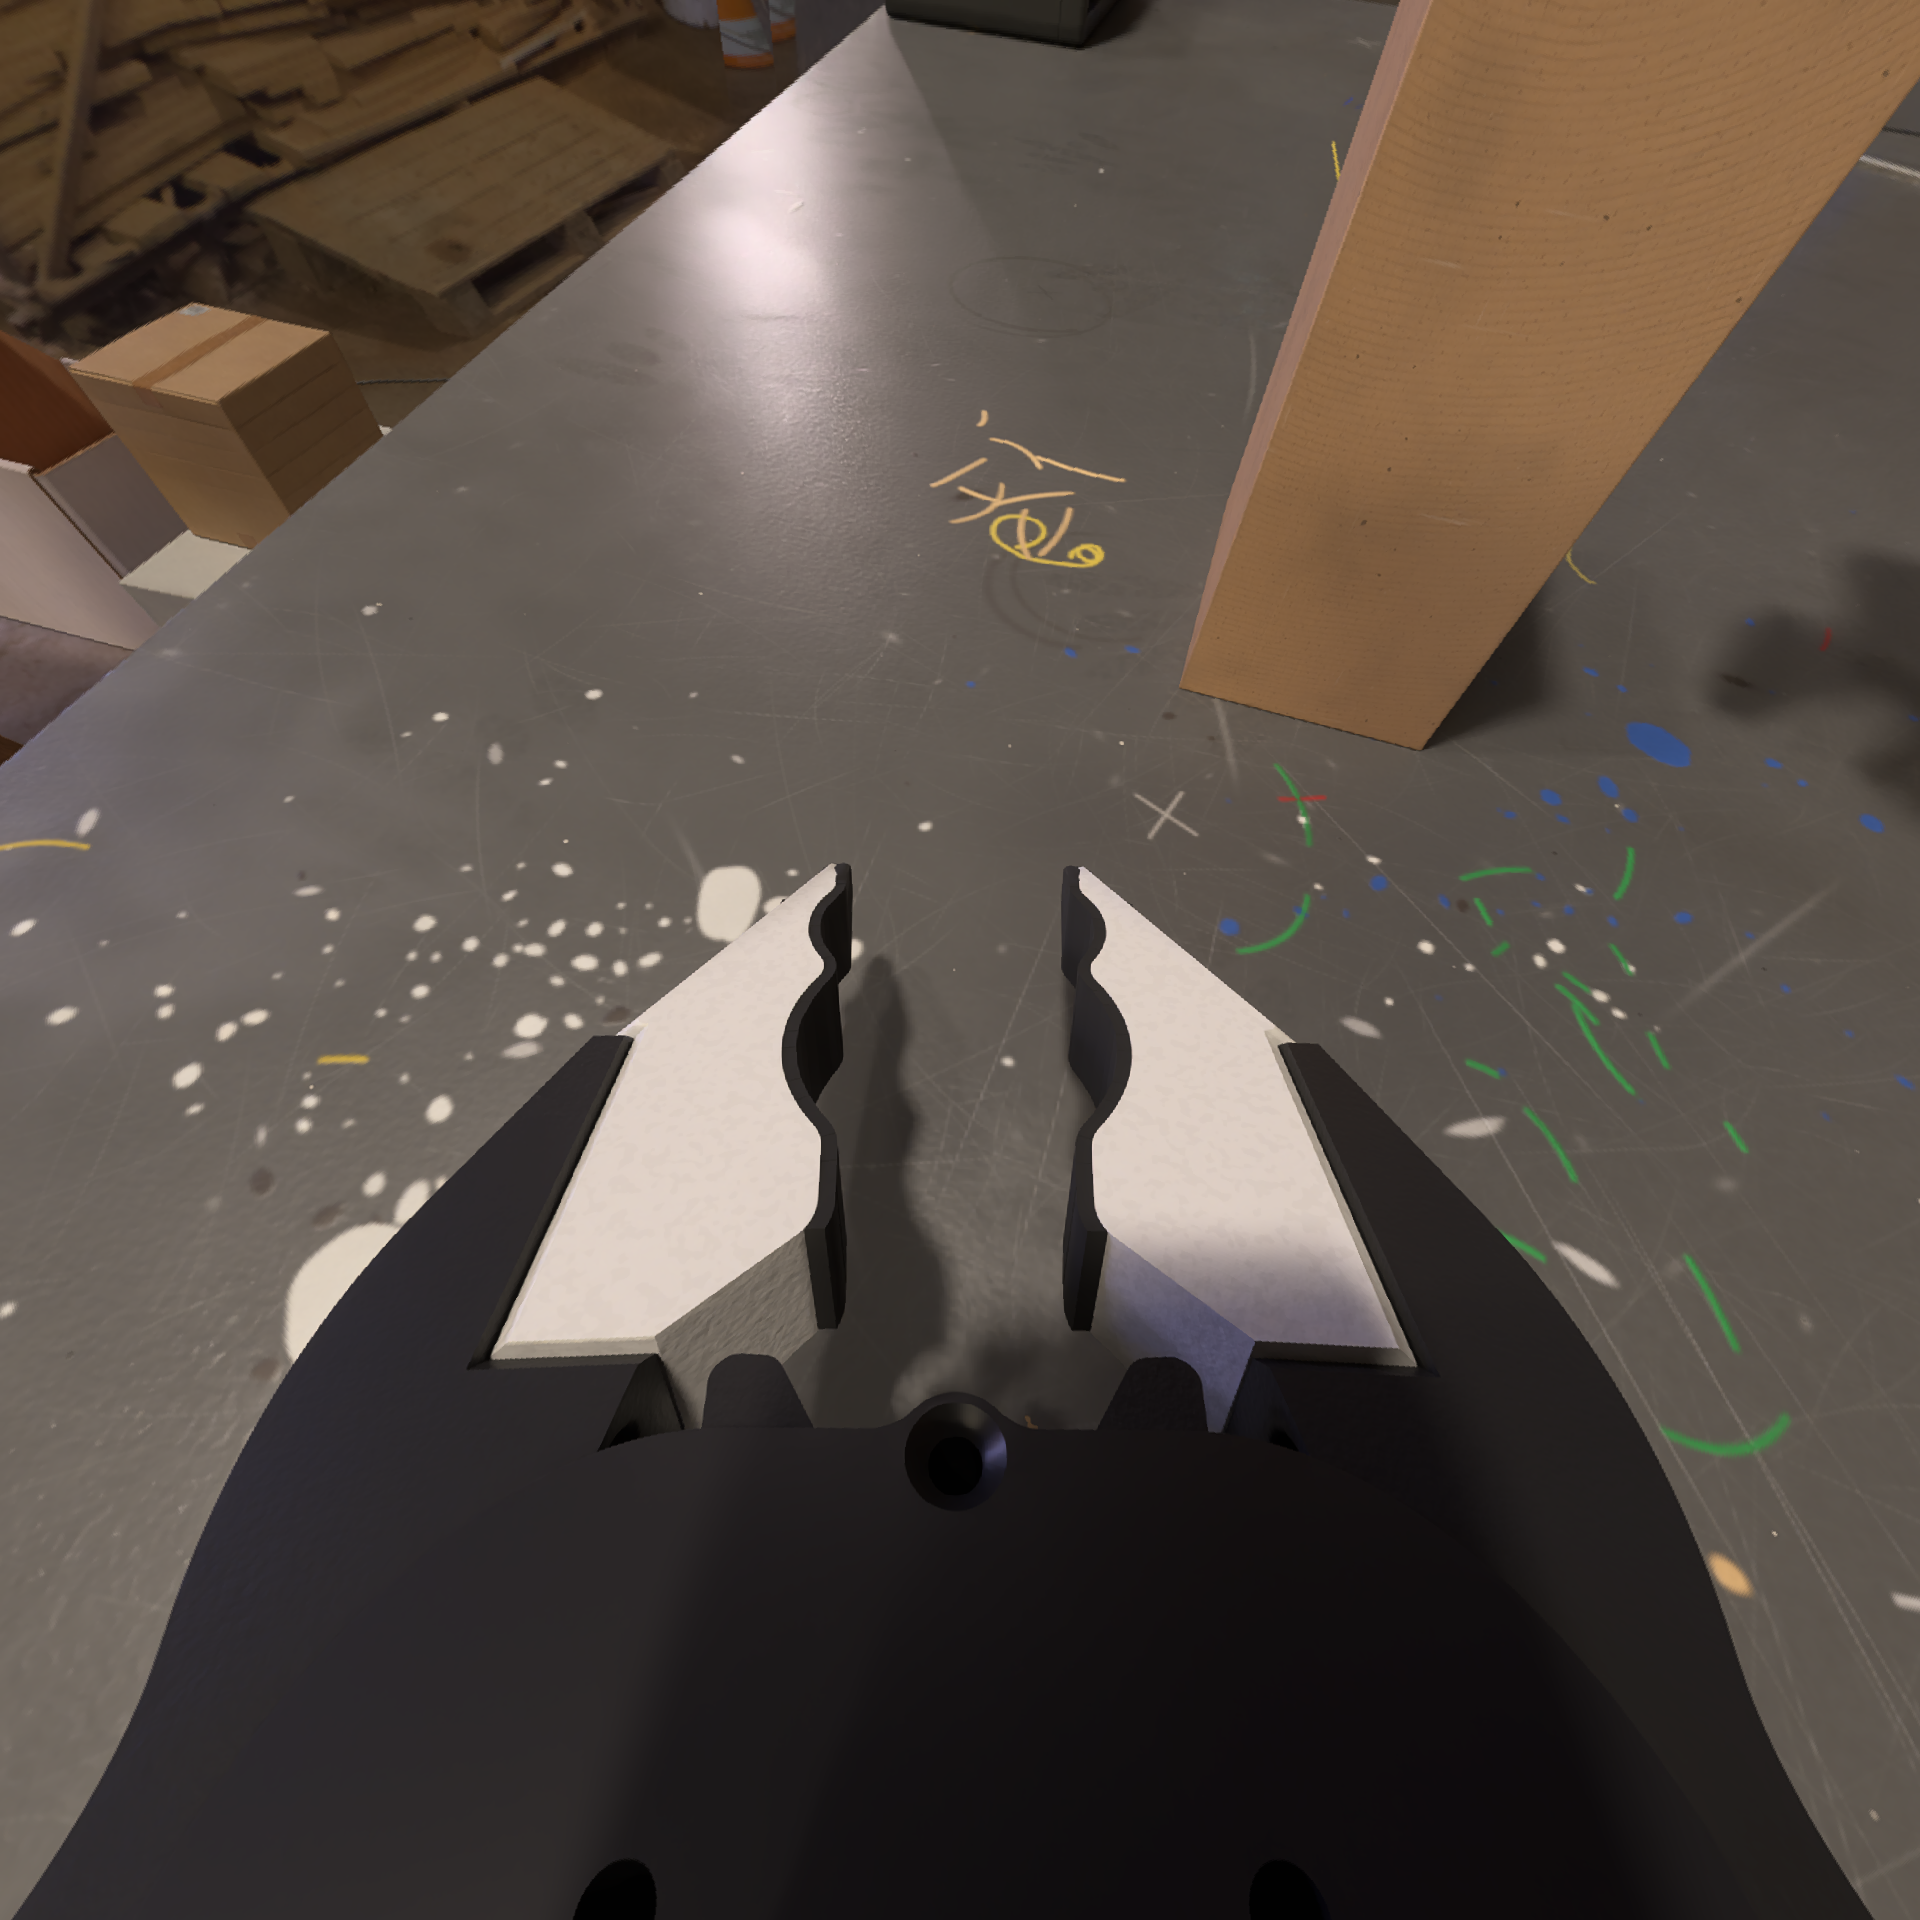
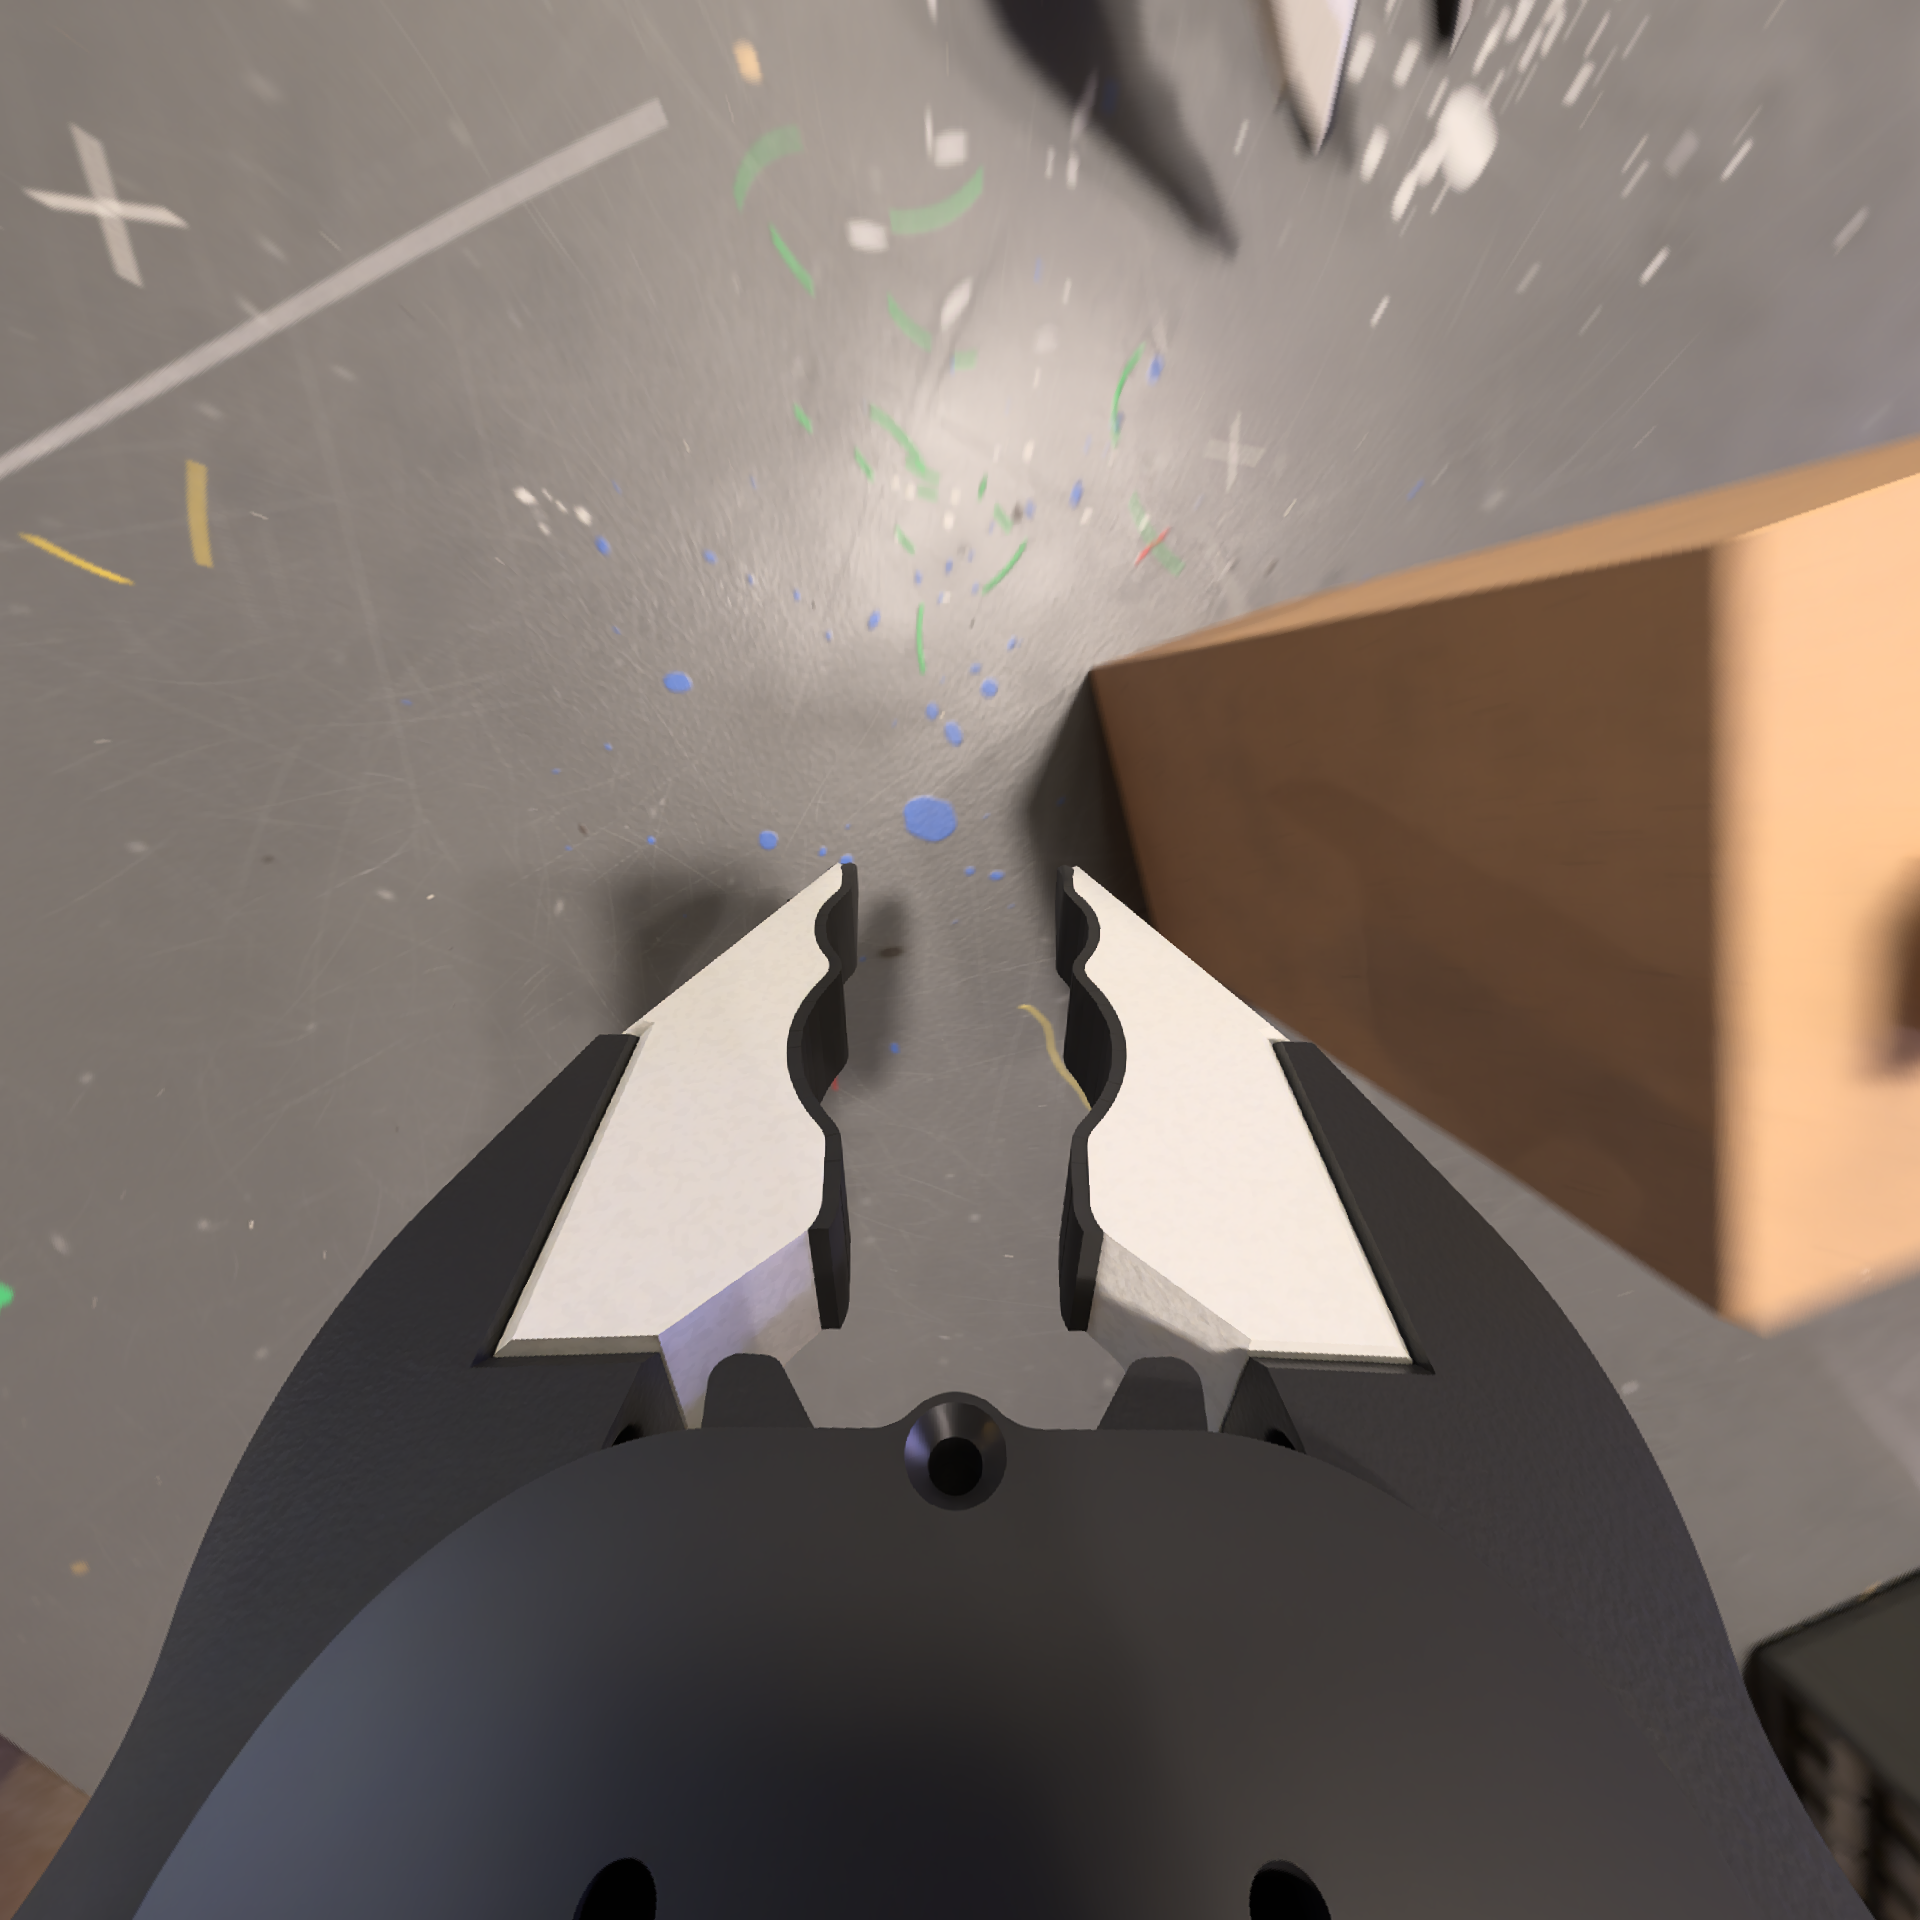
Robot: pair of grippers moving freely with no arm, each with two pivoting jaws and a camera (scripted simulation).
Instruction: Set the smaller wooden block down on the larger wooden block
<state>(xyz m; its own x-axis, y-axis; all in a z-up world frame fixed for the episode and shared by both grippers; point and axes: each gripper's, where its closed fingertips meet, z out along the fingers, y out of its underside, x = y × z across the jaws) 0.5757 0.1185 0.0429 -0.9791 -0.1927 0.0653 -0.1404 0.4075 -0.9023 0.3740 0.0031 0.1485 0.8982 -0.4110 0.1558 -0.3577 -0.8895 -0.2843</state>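
Wooden block [image 2: 1455,935] just right of the right gripper's [image 2: 956,883] parted jaws.

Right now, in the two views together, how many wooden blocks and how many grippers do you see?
Wooden block: 1, the same one in both views
Grippers: 2, the left gripper and the right gripper, both open
Total: 3

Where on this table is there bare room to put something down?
The table is bare left of the wooden block, out to its left edge. In the right wrist view, the table left of the right gripper is free too; the block crowds its right.
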